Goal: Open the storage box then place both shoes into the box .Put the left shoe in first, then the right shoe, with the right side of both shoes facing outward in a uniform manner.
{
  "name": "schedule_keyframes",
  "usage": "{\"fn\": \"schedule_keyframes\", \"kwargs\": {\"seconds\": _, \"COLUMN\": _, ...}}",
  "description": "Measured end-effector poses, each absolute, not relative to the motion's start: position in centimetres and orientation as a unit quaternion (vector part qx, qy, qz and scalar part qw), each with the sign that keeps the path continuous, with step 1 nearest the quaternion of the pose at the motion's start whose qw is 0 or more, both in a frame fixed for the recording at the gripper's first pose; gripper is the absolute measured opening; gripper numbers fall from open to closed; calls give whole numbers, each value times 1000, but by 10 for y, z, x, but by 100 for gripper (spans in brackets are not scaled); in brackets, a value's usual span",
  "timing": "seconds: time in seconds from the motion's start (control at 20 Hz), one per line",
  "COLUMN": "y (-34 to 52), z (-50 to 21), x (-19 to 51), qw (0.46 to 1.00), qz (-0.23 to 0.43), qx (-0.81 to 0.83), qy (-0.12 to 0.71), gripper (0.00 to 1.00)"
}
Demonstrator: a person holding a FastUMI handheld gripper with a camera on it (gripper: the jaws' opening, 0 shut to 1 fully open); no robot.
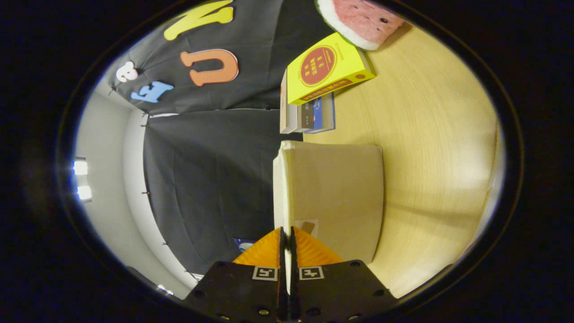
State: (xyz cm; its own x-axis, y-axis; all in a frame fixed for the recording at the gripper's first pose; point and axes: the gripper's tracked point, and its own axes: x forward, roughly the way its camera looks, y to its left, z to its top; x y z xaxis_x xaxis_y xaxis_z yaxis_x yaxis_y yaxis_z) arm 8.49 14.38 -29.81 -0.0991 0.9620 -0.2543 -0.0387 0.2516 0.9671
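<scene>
The claw pinches the edge of the beige storage box lid, both fingers pressing it. The box stands on the desk, with books just beyond.

The gripper fingers stand almost together over the near edge of the storage box, hiding that edge; whether they pinch the box's lid cannot be determined. Beyond the box, the yellow book covers most of the upright books. The watermelon cushion beyond them is cut off.
</scene>
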Motion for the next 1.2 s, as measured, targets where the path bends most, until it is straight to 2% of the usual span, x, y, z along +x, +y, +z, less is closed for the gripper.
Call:
{"fn": "schedule_keyframes", "kwargs": {"seconds": 0.45, "y": 177, "z": -210, "x": 69, "qw": 557, "qz": 478, "qx": 391, "qy": 555, "gripper": 1}}
{"fn": "schedule_keyframes", "kwargs": {"seconds": 0.8, "y": 252, "z": -150, "x": 54, "qw": 568, "qz": 489, "qx": 377, "qy": 544, "gripper": 2}}
{"fn": "schedule_keyframes", "kwargs": {"seconds": 1.2, "y": 338, "z": -128, "x": 46, "qw": 577, "qz": 491, "qx": 351, "qy": 550, "gripper": 3}}
